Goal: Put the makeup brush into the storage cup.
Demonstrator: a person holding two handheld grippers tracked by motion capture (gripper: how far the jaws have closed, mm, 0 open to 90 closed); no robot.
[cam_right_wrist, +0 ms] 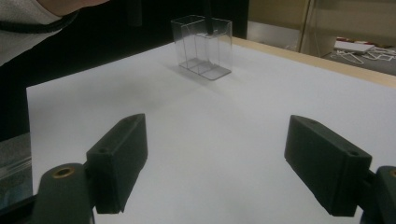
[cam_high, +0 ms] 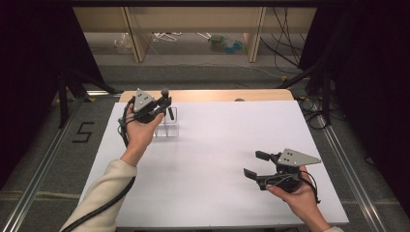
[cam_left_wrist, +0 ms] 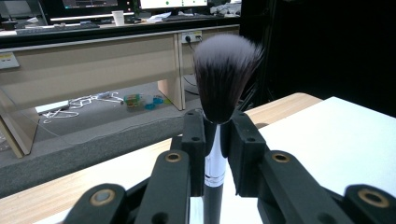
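Clamped upright at its silver ferrule by the left gripper (cam_left_wrist: pixel 212 140) above the clear organizer (cam_high: pixel 168 123), the makeup brush (cam_left_wrist: pixel 219 93) is judged light, slick-handled and soft-tipped, while the right gripper (cam_right_wrist: pixel 217 163) is held agape, empty.

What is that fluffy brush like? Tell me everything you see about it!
The makeup brush has a rounded, fluffy head of dark bristles with pale tips, a shiny silver collar below it, and a black handle. It stands upright, bristles up. The left gripper is shut on it, its black jaws pressing the collar from both sides. In the high view the brush is at the table's far left, its handle reaching down into a clear plastic holder.
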